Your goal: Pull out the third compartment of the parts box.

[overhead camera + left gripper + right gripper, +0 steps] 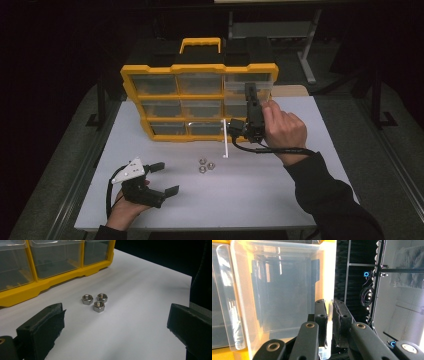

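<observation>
Right gripper is clamped on the far-right drawer's wall, likely pulling it out. Left gripper sits open near the nuts; next, grab one.

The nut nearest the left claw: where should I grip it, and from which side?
Grip the nearest nut across two opposite flat sides, coming from above with the open left claw. It lies flat, hole up, on the white table. The two other nuts sit close behind, so keep the pads on its free sides.
</observation>
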{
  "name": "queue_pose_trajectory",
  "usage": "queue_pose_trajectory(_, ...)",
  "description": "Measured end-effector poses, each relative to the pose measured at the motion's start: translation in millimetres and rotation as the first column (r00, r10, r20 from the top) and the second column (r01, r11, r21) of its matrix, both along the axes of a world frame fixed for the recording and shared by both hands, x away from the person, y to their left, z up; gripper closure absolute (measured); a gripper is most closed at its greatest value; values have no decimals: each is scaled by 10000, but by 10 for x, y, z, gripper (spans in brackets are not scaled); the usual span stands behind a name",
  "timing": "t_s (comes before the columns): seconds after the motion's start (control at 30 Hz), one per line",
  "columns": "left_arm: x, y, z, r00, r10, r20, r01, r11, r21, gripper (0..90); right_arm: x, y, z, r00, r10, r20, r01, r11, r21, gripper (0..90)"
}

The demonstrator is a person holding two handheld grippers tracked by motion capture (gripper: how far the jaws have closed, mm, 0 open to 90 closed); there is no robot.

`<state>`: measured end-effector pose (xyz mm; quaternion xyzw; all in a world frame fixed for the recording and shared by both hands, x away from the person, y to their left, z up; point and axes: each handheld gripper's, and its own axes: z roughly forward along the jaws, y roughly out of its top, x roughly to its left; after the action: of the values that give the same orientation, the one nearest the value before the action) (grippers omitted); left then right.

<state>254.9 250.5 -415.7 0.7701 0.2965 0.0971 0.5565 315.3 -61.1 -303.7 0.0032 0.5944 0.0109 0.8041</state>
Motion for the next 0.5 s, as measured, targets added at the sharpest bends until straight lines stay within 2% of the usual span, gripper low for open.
queue_pose_trajectory(0.27, 10, 13, -13, 10000, 3, 83, -4, 9998, 189, 6, -54, -8, 0, 10000, 46, -15, -46, 10000, 15, 817)
queue_pose_trajectory(0.5, 14, 44, -6, 9998, 128, 168, -130, 9999, 85, 6, -112, -13, 12, 9999, 129, -18, -129, 9999, 30, 817)
